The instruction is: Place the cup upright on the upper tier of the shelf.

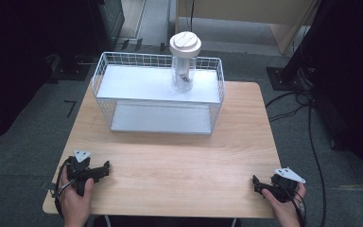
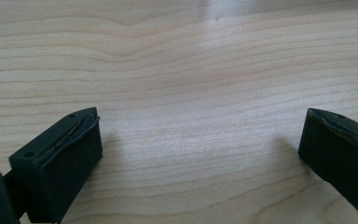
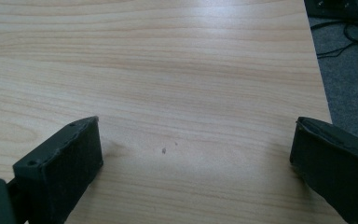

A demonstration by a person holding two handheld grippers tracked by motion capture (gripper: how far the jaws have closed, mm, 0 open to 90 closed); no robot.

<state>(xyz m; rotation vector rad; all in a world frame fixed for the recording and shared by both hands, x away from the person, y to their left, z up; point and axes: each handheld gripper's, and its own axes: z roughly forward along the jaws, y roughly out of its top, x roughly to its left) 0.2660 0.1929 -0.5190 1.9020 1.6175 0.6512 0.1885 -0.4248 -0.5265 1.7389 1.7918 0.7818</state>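
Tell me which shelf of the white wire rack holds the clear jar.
The upper shelf of the white wire rack: the clear, white-lidded jar stands upright on it; the lower shelf is bare.

My table [image 1: 170,156] has the wire rack [image 1: 158,92] at twelve o'clock, set back along its far edge. On the rack's upper shelf [image 1: 137,82], toward one o'clock, the lidded jar [image 1: 184,61] stands upright, with something small lying in its bottom. My left gripper [image 1: 94,172] rests on the table at seven o'clock, my right gripper [image 1: 264,187] at five o'clock, both well apart from the rack, bare table between each one's jaws.
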